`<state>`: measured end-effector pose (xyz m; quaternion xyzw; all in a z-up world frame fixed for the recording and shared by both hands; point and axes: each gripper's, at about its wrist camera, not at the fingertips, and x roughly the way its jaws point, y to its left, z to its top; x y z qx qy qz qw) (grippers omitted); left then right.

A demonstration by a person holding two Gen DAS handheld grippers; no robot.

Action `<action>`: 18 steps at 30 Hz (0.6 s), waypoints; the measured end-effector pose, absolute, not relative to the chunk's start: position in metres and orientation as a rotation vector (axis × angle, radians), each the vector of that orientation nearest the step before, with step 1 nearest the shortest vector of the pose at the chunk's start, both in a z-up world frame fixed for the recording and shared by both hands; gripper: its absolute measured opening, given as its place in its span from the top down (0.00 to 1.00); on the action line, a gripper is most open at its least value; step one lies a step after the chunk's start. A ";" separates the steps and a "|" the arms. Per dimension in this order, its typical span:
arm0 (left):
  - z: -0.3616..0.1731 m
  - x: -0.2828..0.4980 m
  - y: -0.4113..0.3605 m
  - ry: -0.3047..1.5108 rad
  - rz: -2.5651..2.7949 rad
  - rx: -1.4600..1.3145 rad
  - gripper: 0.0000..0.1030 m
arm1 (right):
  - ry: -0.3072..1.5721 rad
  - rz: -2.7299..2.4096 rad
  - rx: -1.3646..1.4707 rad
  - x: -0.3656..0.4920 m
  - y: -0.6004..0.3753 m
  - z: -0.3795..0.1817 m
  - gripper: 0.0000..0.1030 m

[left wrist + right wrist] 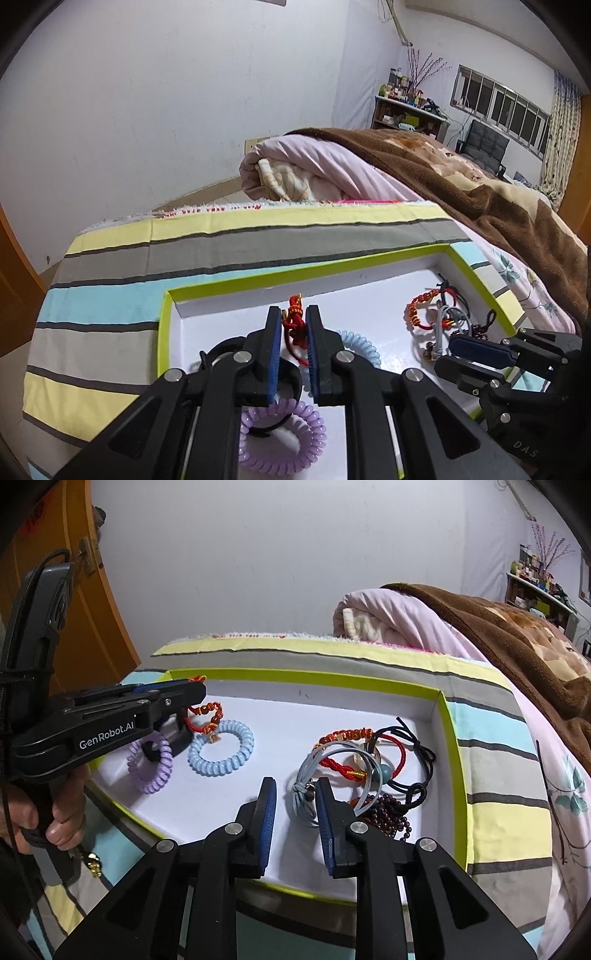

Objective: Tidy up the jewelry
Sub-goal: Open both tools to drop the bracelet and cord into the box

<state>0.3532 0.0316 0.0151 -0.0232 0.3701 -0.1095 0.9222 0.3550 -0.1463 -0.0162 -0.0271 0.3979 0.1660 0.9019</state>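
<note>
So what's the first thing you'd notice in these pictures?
The white tray with a lime-green rim, lying on a striped bedsheet. On its left lie purple and blue coil hair ties; on its right, a tangle of bracelets and cords. The left gripper has a red bracelet between its jaws.

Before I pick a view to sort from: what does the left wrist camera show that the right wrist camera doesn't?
Left wrist only: the red cord bracelet between the left gripper's pads, windows and a dark chair.

Right wrist only: a hand on the left gripper's handle, a wooden door, and grey cord between the right gripper's parted pads.

Both: the green-rimmed tray, purple coil tie, blue coil tie, brown blanket.
</note>
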 end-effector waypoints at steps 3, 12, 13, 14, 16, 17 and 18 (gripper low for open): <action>0.022 0.347 0.035 0.740 -0.231 -0.056 0.81 | 0.808 0.350 -0.043 0.350 -0.148 -0.011 0.77; 0.042 0.319 0.042 0.697 -0.222 -0.057 0.81 | 0.768 0.360 -0.039 0.323 -0.150 0.009 0.61; 0.044 0.314 0.042 0.692 -0.220 -0.058 0.81 | 0.764 0.361 -0.042 0.320 -0.150 0.011 0.61; 0.046 0.309 0.043 0.689 -0.218 -0.059 0.81 | 0.758 0.365 -0.045 0.315 -0.150 0.013 0.61; 0.048 0.298 0.045 0.683 -0.214 -0.062 0.81 | 0.750 0.372 -0.047 0.304 -0.150 0.017 0.61; 0.049 0.291 0.047 0.678 -0.210 -0.065 0.81 | 0.746 0.372 -0.048 0.300 -0.150 0.018 0.61; 0.050 0.285 0.048 0.673 -0.207 -0.069 0.81 | 0.743 0.373 -0.048 0.294 -0.150 0.019 0.61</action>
